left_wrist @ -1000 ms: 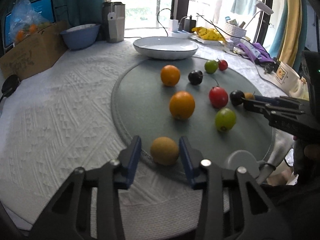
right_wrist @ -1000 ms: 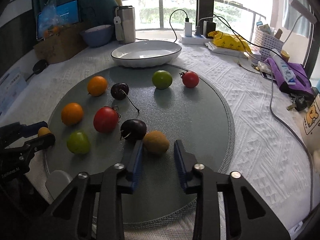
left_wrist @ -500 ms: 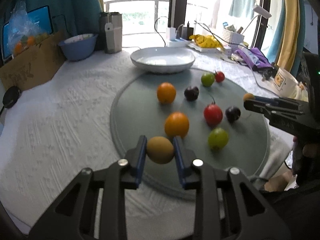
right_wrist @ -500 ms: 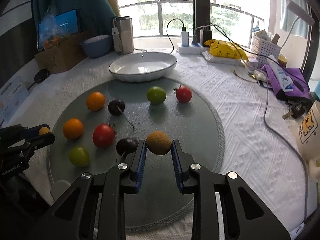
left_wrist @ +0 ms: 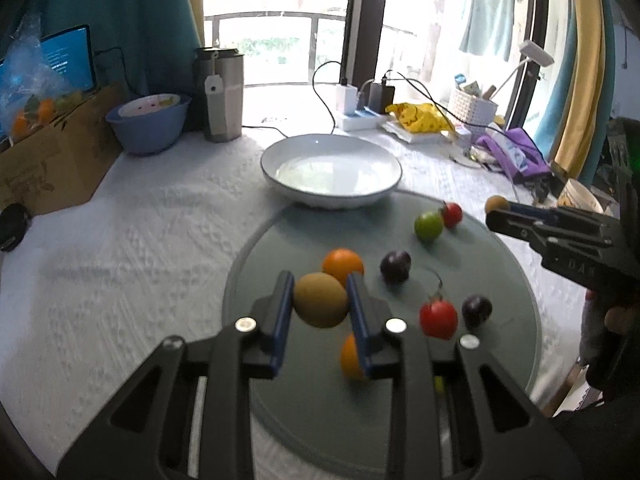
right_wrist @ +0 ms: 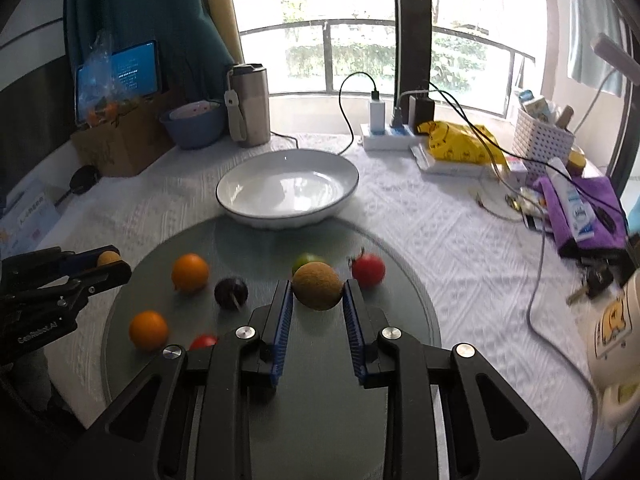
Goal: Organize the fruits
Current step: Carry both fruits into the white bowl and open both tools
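Observation:
My left gripper is shut on a brown kiwi, held in the air over the near left part of the round grey mat. My right gripper is shut on a second brown kiwi above the mat. Each gripper also shows in the other's view, at the side and carrying its fruit. Oranges, dark plums, red tomatoes and a green fruit lie on the mat. Behind the mat stands an empty white bowl.
On the white tablecloth at the back stand a blue bowl, a steel mug and a cardboard box. A power strip with cables, a yellow bag, a white basket and purple items crowd the right. A mug stands at the right edge.
Both grippers closed on the brown kiwis that lay between their open jaws, then lifted them off the mat and carried them forward toward the white bowl.

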### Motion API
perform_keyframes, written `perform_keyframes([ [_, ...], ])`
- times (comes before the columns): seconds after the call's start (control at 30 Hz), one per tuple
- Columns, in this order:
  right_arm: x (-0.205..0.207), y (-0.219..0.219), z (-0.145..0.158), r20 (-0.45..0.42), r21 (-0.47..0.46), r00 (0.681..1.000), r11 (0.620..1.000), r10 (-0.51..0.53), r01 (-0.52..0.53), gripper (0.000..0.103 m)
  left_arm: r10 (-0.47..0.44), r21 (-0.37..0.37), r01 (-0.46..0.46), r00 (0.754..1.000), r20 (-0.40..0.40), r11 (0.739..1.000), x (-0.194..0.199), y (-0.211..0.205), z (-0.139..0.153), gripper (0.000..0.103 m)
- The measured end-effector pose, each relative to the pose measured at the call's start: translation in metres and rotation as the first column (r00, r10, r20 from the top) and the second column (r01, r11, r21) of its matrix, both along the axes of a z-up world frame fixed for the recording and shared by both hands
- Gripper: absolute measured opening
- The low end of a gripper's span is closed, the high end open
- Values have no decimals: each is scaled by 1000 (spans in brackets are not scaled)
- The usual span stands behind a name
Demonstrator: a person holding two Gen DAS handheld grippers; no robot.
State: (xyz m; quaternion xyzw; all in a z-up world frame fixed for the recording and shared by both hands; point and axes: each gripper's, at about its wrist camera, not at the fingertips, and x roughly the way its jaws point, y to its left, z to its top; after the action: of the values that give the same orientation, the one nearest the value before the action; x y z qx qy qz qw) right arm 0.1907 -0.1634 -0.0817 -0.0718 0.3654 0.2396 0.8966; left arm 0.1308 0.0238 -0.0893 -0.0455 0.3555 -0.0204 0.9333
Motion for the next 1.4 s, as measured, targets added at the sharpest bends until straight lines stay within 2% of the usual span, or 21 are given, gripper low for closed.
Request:
perform_keyframes([
  [0.5,59,39,17,25,-11,997,997,71,-71,28,-33,-50,34,999,17,998,76,17,12,28],
  [0.83,101,57,16,10,-10,996,996,92,-92,28,-45,-60,45,999,2,997,126,32,8,28],
  [1.1,141,75,3,-46,-5,992,993,113,-114,28,-52,-62,51,999,-11,997,163,33,2,28],
  [1.4,183,90,-22,-130,1,985,994,110,-111,28,-44,-82,38,997,-71,996,203,40,-15,28],
])
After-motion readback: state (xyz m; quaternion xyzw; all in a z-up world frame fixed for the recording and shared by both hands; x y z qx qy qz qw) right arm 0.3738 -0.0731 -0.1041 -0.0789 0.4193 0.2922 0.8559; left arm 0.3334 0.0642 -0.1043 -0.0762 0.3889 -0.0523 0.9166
